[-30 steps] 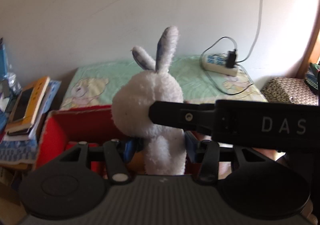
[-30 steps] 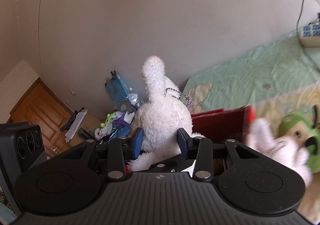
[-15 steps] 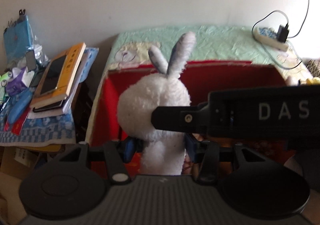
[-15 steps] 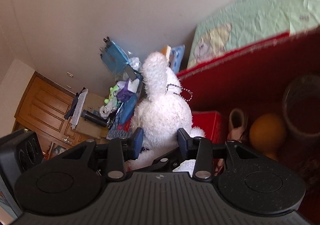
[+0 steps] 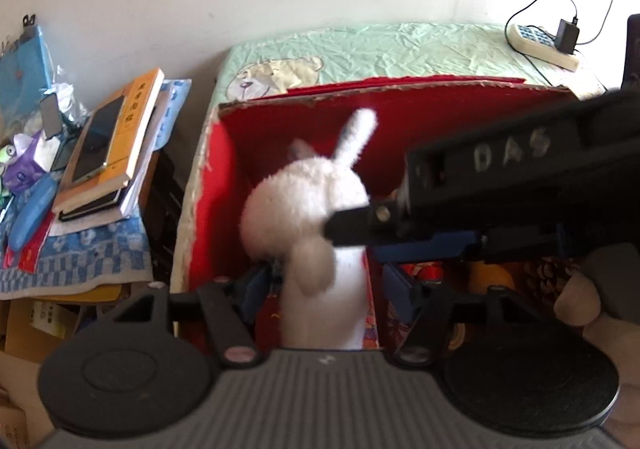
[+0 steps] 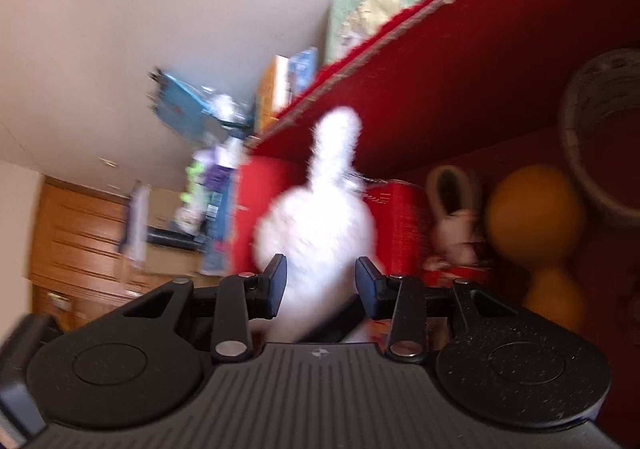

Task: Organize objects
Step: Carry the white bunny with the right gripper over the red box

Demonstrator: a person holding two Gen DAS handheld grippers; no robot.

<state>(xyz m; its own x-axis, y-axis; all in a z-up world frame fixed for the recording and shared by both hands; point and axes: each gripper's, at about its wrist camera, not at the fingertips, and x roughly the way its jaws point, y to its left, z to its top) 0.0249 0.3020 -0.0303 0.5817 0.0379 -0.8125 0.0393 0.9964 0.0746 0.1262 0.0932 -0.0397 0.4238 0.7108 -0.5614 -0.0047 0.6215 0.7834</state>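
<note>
We see the white plush rabbit [image 5: 308, 205] between the left gripper [image 5: 328, 281]'s spread jaws, inside the red box [image 5: 224, 153]; whether they touch it we cannot tell. The right gripper [image 6: 320, 281], crossing from the right, also brackets its body, grip unclear.

Across the top of the left wrist frame we see a bed [image 5: 400, 45] under a pale green sheet. On it sit a red cardboard box [image 5: 212, 177] at frame centre and a white power strip [image 5: 540, 43] at upper right.
</note>
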